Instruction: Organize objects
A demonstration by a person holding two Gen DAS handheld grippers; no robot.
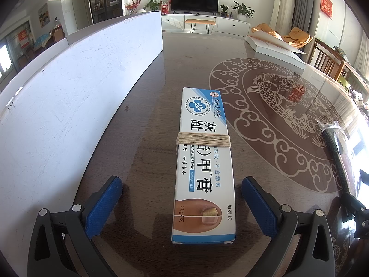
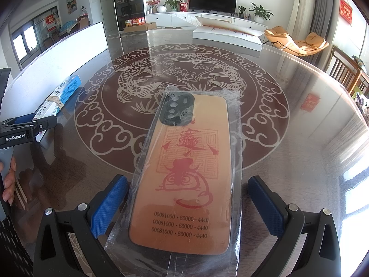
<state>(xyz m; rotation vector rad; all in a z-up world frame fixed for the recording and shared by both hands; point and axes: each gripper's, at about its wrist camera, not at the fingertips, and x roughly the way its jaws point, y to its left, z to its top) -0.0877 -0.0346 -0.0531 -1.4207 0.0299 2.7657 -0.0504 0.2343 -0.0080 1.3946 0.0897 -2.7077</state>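
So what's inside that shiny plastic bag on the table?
An orange phone case with a red drawing, printed numbers and a dark camera cutout lies in the clear plastic bag. Its other side faces the table and cannot be seen.

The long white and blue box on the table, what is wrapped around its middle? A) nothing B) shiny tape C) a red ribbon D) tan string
D: the left wrist view shows the box lying between the open fingers of the left gripper with many turns of tan string wound across its middle.
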